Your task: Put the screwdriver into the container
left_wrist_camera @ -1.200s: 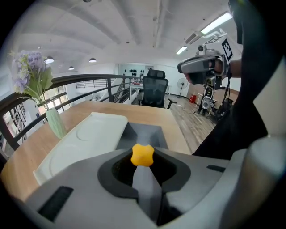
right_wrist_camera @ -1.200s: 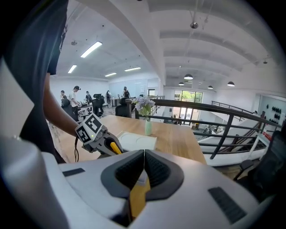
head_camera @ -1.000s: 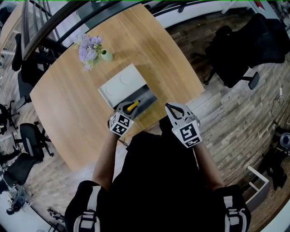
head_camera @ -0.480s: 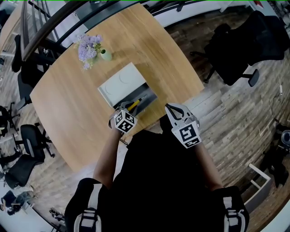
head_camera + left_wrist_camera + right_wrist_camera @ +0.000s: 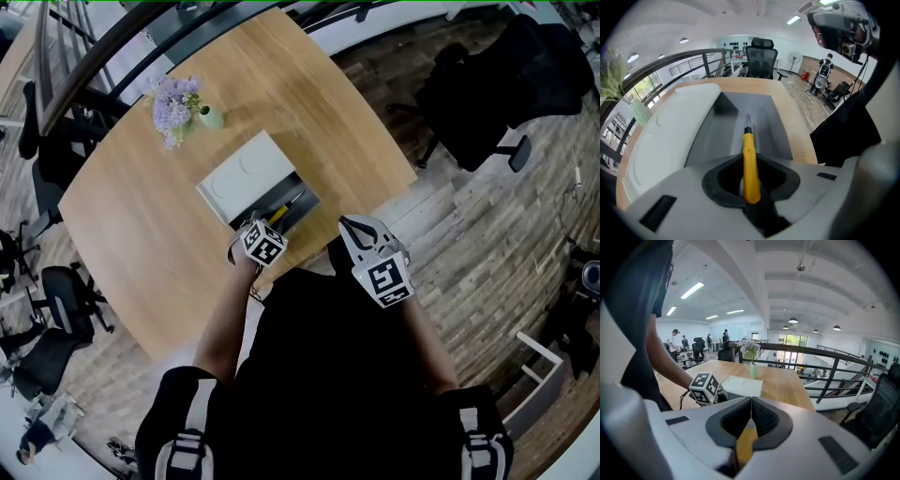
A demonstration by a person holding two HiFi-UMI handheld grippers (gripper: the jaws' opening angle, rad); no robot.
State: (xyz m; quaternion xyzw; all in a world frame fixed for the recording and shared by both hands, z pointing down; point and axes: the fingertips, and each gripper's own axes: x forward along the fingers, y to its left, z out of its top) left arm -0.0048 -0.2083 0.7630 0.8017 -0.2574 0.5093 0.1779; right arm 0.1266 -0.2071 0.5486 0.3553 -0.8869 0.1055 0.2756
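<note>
My left gripper (image 5: 262,227) has moved forward and to my right, closing in on the container (image 5: 240,176). It has twisted a little on the way and now sits at the near edge of the gray tray (image 5: 302,199). The screwdriver (image 5: 280,210) clamped in my jaws has travelled with it, and its tip reaches further over that open tray.

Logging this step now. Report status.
Left gripper shut on screwdriver, tip over open container. Right gripper shut, empty, beside it. Nothing blocking the container.
</note>
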